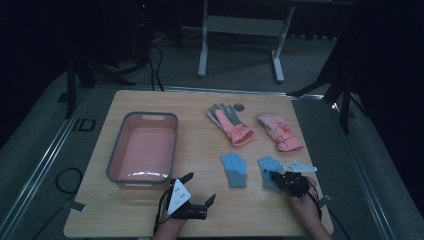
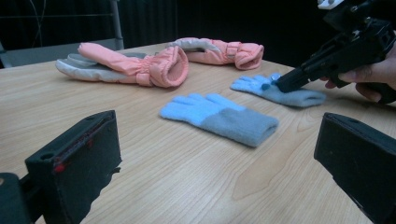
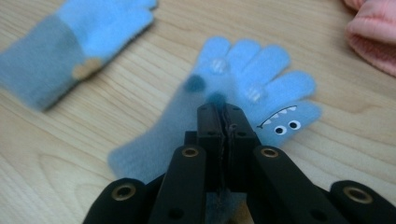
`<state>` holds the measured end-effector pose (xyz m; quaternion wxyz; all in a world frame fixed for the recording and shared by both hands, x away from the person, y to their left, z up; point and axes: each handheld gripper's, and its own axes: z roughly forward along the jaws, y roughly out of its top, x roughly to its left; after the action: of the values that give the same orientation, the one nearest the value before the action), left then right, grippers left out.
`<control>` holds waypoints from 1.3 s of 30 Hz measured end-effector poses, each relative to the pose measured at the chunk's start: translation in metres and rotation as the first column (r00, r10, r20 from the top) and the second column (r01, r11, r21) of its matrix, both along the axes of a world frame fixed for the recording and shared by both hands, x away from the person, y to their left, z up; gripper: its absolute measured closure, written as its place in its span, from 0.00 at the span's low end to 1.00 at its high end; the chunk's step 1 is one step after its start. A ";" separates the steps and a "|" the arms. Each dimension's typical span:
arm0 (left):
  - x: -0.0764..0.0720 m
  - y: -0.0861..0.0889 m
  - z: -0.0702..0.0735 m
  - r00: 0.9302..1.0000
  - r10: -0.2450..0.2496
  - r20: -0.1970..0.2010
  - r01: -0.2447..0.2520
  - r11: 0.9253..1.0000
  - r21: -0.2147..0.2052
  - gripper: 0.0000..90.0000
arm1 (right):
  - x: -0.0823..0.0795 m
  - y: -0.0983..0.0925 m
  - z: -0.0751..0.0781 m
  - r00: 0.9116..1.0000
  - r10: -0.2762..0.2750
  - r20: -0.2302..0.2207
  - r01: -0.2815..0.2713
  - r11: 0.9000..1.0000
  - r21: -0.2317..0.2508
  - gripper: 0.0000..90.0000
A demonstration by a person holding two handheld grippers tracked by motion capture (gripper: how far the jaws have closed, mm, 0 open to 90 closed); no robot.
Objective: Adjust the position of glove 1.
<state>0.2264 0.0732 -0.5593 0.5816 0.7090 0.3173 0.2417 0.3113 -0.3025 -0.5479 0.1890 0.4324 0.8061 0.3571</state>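
Observation:
Two small blue knit gloves lie side by side near the table's front right. My right gripper (image 1: 273,175) (image 3: 224,111) (image 2: 283,85) points down at the right-hand blue glove (image 1: 266,165) (image 3: 261,79) (image 2: 299,97), its jaws pressed together on the fabric at the palm; that glove has a monster face on one finger. The other blue glove (image 1: 234,169) (image 2: 219,116) (image 3: 70,51) lies flat with its grey cuff toward me. My left gripper (image 1: 200,187) (image 2: 217,163) rests low at the front edge, open, with nothing between its jaws.
A pink basin with a grey rim (image 1: 116,150) stands at the left. Two pink ski gloves (image 1: 231,124) (image 1: 280,131) lie farther back on the wooden table (image 1: 200,145), near a small round object (image 1: 239,106). A person's hands come in from the bottom edge.

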 end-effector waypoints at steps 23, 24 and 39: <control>0.000 0.000 0.000 1.000 0.000 -0.001 0.000 1.000 0.000 0.01 | 0.010 0.073 0.071 0.972 0.205 0.115 -0.215 0.972 0.091 0.98; 0.000 0.000 0.000 1.000 0.000 0.000 0.000 1.000 0.000 0.01 | 0.010 0.077 0.070 0.971 0.213 0.112 -0.223 0.971 0.090 0.98; 0.000 0.000 0.000 1.000 0.000 0.000 0.000 1.000 0.002 0.01 | 0.018 0.098 0.039 0.967 0.255 0.026 -0.256 0.965 0.055 0.97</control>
<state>0.2267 0.0731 -0.5592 0.5808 0.7097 0.3171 0.2418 0.3293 -0.2044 -0.5092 0.1362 0.3268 0.8426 0.4058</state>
